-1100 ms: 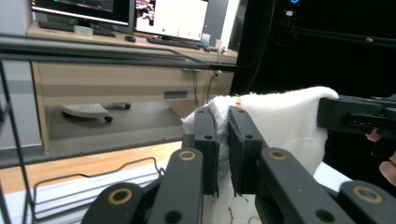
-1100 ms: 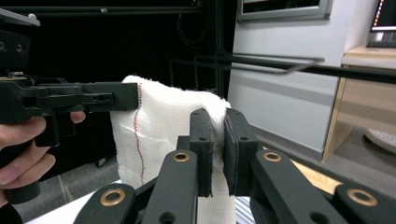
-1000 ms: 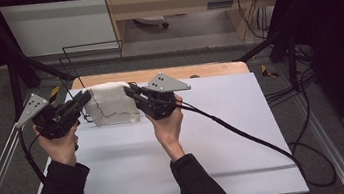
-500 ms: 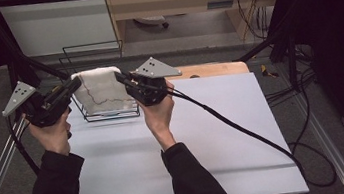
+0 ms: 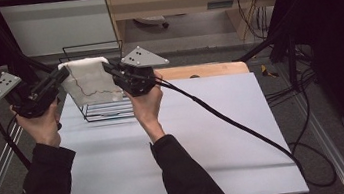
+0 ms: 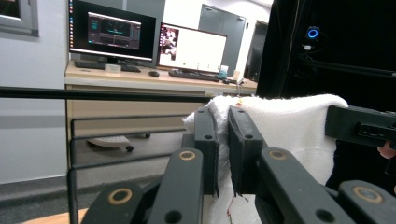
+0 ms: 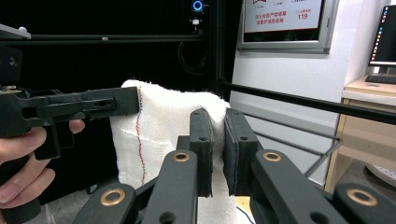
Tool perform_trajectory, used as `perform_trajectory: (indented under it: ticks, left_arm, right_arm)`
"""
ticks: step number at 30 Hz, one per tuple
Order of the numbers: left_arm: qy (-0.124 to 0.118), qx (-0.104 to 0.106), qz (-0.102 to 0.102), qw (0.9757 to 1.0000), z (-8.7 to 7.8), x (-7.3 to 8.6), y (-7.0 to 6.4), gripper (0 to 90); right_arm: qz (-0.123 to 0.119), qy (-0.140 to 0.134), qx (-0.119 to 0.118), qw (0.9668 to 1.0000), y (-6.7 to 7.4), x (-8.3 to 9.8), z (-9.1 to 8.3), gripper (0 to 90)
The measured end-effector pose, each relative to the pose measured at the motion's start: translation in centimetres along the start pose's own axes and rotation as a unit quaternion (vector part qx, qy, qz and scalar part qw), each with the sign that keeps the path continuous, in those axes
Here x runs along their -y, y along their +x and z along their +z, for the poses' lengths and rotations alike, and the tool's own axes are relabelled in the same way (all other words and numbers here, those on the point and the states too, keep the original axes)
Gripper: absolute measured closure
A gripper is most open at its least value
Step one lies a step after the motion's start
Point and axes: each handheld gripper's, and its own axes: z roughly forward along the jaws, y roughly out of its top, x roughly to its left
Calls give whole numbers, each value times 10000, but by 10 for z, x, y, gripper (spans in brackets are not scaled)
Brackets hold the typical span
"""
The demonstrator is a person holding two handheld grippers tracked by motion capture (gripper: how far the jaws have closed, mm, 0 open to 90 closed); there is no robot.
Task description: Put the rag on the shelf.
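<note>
A white towel [image 5: 88, 83] with a thin red thread line hangs stretched between my two grippers, above a black wire rack [image 5: 106, 110] at the table's far left. My left gripper [image 5: 63, 71] is shut on the towel's left top corner. My right gripper [image 5: 105, 66] is shut on its right top corner. In the left gripper view the jaws of the left gripper [image 6: 222, 116] pinch the towel [image 6: 289, 126] edge. In the right gripper view the right gripper [image 7: 217, 119] clamps the towel [image 7: 163, 126], and the left gripper [image 7: 79, 107] holds the far corner.
The white table [image 5: 191, 140] lies below the forearms. A thick black cable [image 5: 223, 115] trails from my right gripper across the table to the right. A wooden board [image 5: 207, 69] lies at the table's far edge. Black frame bars stand behind the rack.
Both hands have risen and drifted left in the high view, lifting the towel off the wire rack, which now shows beneath it. Both grips are unchanged.
</note>
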Motion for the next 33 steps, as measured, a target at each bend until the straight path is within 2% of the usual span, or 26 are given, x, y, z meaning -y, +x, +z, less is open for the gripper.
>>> perform_trajectory:
  ticks: [5, 13, 17, 22, 33]
  left_arm:
    - [-42, -3, -66, 10000, 4, -10, 6, 825]
    - [-106, -71, 66, 9999, 11, -29, 10, 825]
    - [-174, -48, 26, 9998, 13, -37, 11, 825]
    - [-156, -52, 107, 9998, 18, -44, 10, 825]
    - [-150, -70, 98, 9998, 31, -55, 15, 824]
  right_arm:
    - [-14, -46, -4, 10000, -1, -10, 8, 833]
    - [-66, -131, 14, 9999, -4, -26, 17, 833]
    - [-99, -170, 32, 9998, -6, -35, 20, 833]
    - [-122, -209, 64, 9997, -9, -43, 22, 833]
    - [-151, -199, 112, 9996, -17, -54, 29, 833]
